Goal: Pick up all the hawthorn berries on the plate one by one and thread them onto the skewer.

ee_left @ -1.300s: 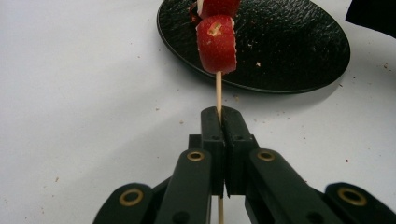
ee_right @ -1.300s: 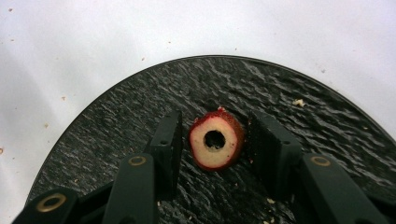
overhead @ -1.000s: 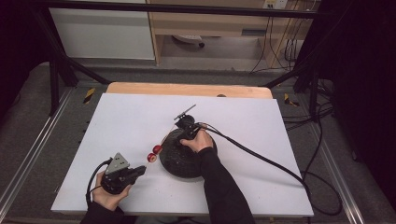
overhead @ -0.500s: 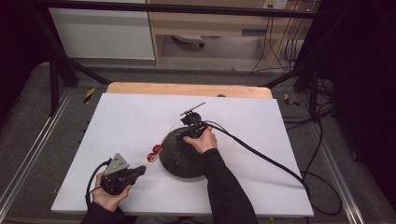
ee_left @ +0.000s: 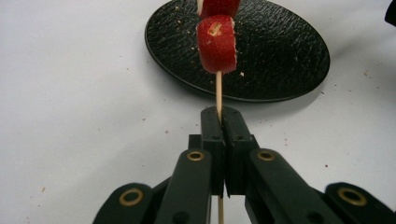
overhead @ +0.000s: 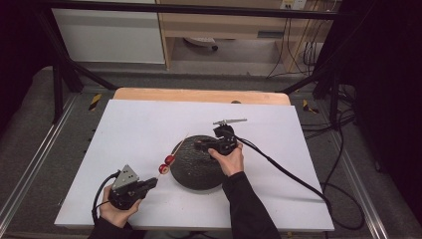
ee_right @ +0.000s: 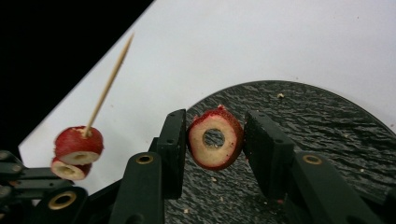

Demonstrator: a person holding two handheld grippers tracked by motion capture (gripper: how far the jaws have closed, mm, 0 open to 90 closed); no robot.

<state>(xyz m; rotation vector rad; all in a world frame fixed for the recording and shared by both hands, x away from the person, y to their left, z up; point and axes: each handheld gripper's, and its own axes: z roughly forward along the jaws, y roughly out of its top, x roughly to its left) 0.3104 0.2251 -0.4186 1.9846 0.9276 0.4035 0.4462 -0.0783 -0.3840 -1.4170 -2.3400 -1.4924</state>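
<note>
My left gripper is shut on the lower end of a thin wooden skewer, near the table's front left. Two red fruit pieces are threaded on the skewer, which slants up over the left rim of a black textured plate. Its pointed tip is bare. My right gripper is shut on a cored red fruit slice and holds it above the plate, the hole facing the camera. From above, that gripper points left over the plate's far side.
A white mat covers the table, with a strip of bare wood at the back edge. The right gripper's black cable trails to the right across the mat. Small crumbs lie on the plate and around it.
My right hand has moved to the right and a little up, carrying the fruit slice over the plate. The left hand and its skewer have stayed in place.
</note>
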